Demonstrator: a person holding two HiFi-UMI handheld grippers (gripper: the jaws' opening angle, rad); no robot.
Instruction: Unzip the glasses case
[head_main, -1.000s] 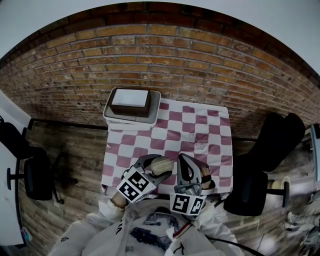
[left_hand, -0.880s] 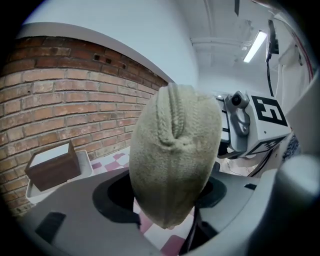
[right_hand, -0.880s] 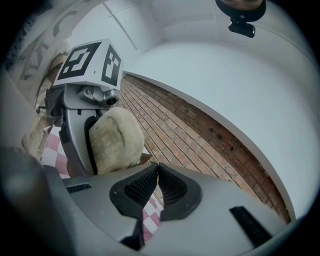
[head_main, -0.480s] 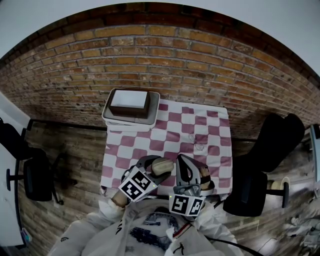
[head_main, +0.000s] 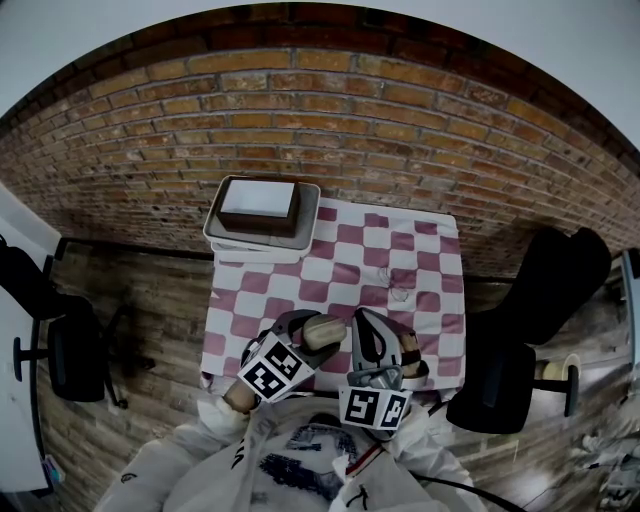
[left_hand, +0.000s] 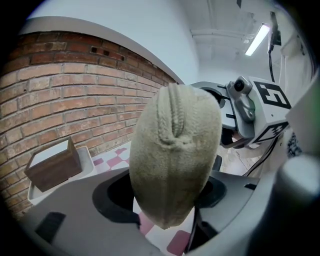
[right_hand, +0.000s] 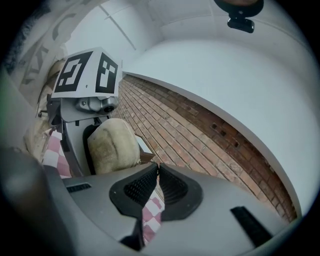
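Now, left claw clamps case (beige).

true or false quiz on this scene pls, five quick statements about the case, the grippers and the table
1. The left gripper grips the beige glasses case between its jaws. True.
2. The right gripper has its jaws wide apart. False: they are together, with nothing seen between them.
3. A brown box sits in a tray at the table's far left corner. True.
4. The tablecloth is plain blue. False: it is checked red and white.
5. The glasses case lies flat on the tablecloth. False: the left gripper holds it up off the cloth.
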